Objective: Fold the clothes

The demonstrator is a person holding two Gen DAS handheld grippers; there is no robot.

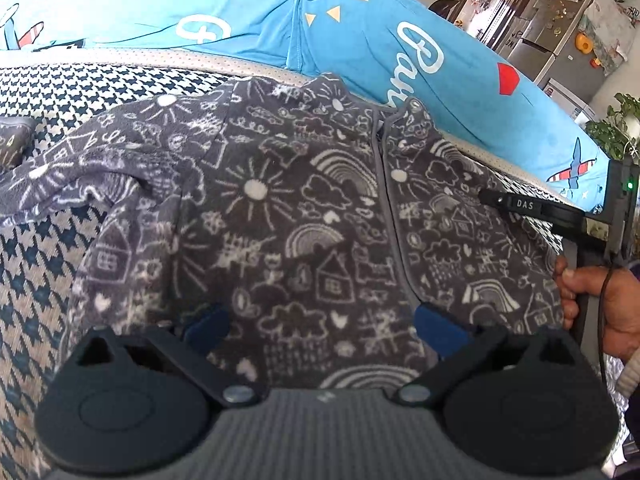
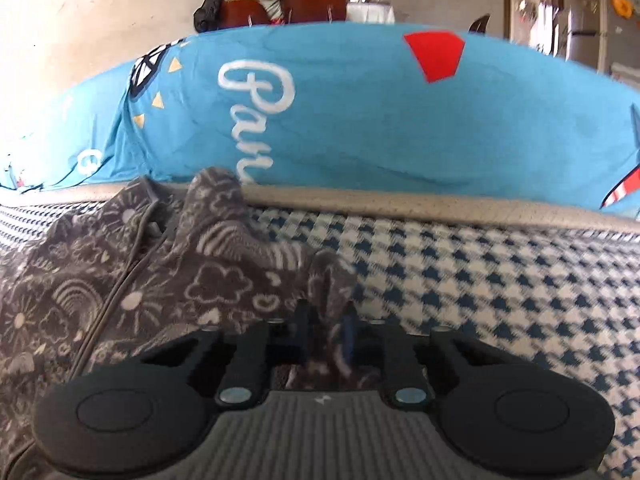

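Observation:
A grey fleece jacket (image 1: 280,216) printed with white doodles lies spread on a houndstooth sofa seat (image 1: 48,248), zip front facing up. My left gripper (image 1: 320,330) hovers over its lower part, jaws wide apart, blue pads resting on or just above the fabric. In the left wrist view the right gripper (image 1: 490,198) reaches in from the right edge, held by a hand (image 1: 600,304). Seen from the right wrist, my right gripper (image 2: 328,334) is shut on a raised fold at the jacket's (image 2: 120,292) right edge.
Blue patterned cushions (image 1: 400,64) line the back of the sofa behind a beige piping edge (image 2: 440,204). Bare houndstooth seat (image 2: 500,300) stretches to the right of the jacket. A fridge (image 1: 560,40) and potted plant (image 1: 616,128) stand in the room beyond.

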